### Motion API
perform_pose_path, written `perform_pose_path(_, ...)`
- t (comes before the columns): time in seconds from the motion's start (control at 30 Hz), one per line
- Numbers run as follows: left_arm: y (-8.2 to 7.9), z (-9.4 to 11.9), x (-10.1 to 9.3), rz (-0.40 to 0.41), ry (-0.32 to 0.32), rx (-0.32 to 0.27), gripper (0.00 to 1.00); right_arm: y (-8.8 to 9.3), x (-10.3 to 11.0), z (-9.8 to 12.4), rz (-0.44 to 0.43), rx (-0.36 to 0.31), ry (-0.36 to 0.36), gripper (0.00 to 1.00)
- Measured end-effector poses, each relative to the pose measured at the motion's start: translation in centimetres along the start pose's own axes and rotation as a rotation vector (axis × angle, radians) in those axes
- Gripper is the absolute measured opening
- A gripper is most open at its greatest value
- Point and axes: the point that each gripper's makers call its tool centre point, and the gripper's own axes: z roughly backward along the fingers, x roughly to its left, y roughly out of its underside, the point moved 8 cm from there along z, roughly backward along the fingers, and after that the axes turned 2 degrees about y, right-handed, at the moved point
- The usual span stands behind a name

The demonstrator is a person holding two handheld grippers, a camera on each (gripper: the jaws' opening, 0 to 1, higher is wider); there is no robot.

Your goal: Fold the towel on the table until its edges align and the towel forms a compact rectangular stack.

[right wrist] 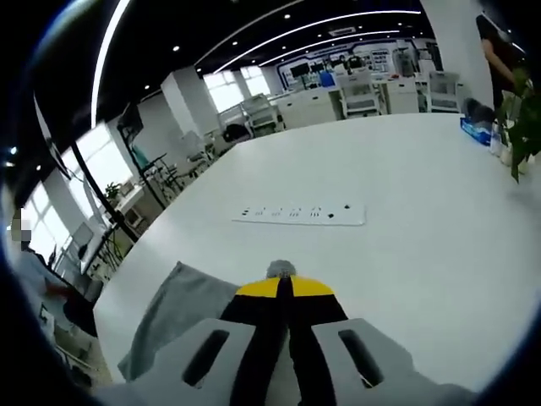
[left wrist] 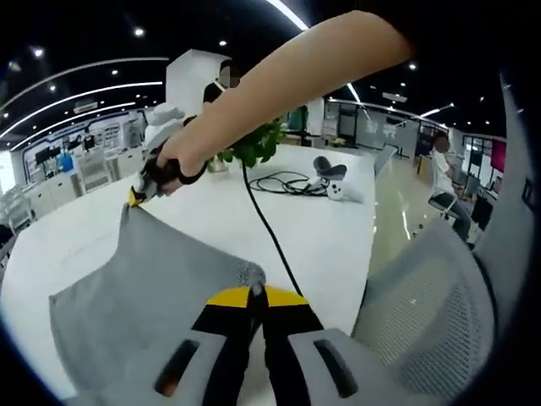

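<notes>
Grey towel (left wrist: 152, 296) hangs lifted over the white table (left wrist: 330, 228), held by two corners. Left tool (left wrist: 256, 295) has its jaws pressed together on a near corner of the cloth. In the left gripper view the right tool (left wrist: 139, 193), in the person's hand (left wrist: 182, 156), pinches the far corner, cloth stretched taut btwn them. In the right gripper view the right tool (right wrist: 281, 286) is clamped w/ a small nub of towel (right wrist: 182, 313) poking out past the tips; rest of cloth droops off to the left.

Risks, as I judge them:
- Right grip looks shallow, only a tip of fabric caught. A tug while carrying the edge over could let the corner slip out, fold collapses.
- Uneven tension btwn corners → edges land skewed, no tidy rectangle.
- Black cable (left wrist: 266, 224) runs across the table near the towel; cloth or a tool could snag it and drag the headset-like device (left wrist: 330, 173) at its end.
- Power strip (right wrist: 300, 215) lies well ahead of the right tool, low risk.
</notes>
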Motion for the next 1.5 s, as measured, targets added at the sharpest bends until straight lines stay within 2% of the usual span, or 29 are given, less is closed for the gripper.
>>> perform_pose_path(0.1,-0.1,0.5,0.1,0.005,-0.014,-0.002,0.04,-0.4,0.8,0.0,0.007,-0.005,-0.007,0.00)
perform_pose_path(0.17,0.1,0.8,0.3,0.009,-0.040,0.027,0.04,-0.6,1.2,0.0,0.009,-0.006,-0.010,0.00)
perform_pose_path(0.33,0.3,2.1,0.4,0.044,-0.088,0.028,0.04,-0.9,2.4,-0.2,0.014,-0.010,-0.023,0.00)
perform_pose_path(0.53,0.6,4.1,1.1,0.112,-0.143,0.008,0.03,-1.3,4.2,-0.5,0.026,-0.013,-0.041,0.00)
perform_pose_path(1.1,1.4,8.7,2.9,0.205,-0.254,-0.029,0.03,-2.3,10.0,-2.2,0.067,-0.014,-0.109,0.00)
perform_pose_path(1.5,4.2,12.2,5.5,0.312,-0.319,0.007,0.03,-2.1,13.4,-4.3,0.087,0.002,-0.144,0.00)
